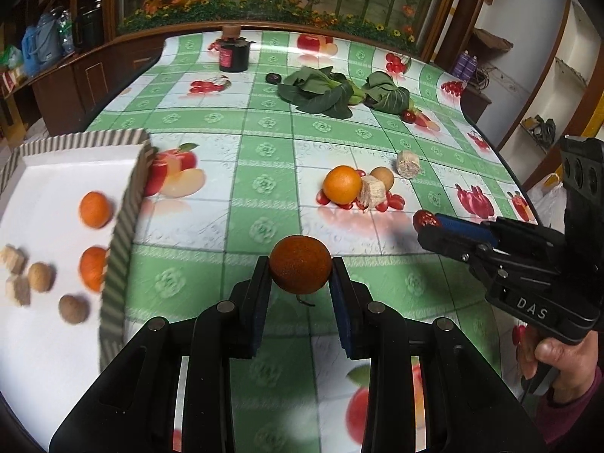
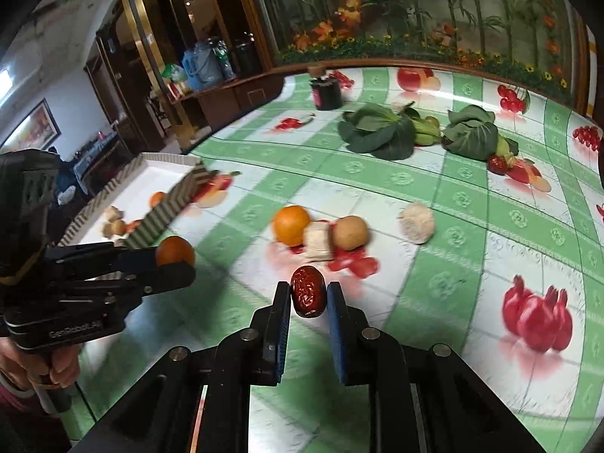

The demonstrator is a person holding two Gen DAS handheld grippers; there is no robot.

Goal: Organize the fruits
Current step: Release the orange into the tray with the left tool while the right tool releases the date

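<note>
My left gripper [image 1: 301, 266] is shut on a small orange [image 1: 300, 265] and holds it above the tablecloth, just right of the white tray [image 1: 124, 226]; it also shows in the right wrist view [image 2: 177, 260]. The tray holds two oranges [image 1: 95, 209], brown round fruits [image 1: 39, 276] and pale cubes. My right gripper [image 2: 307, 290] is shut on a red date [image 2: 307, 291] above the table; it also shows in the left wrist view [image 1: 428, 226]. An orange [image 2: 290, 225], a pale cube [image 2: 318, 241] and a brown round fruit [image 2: 350, 233] lie together mid-table.
Two leafy greens [image 2: 377, 132] lie at the back with a dark jar [image 2: 325, 92] beyond. A pale round piece [image 2: 417, 222] and a red date [image 2: 497, 164] lie to the right. A wooden cabinet and planter border the table's far edge.
</note>
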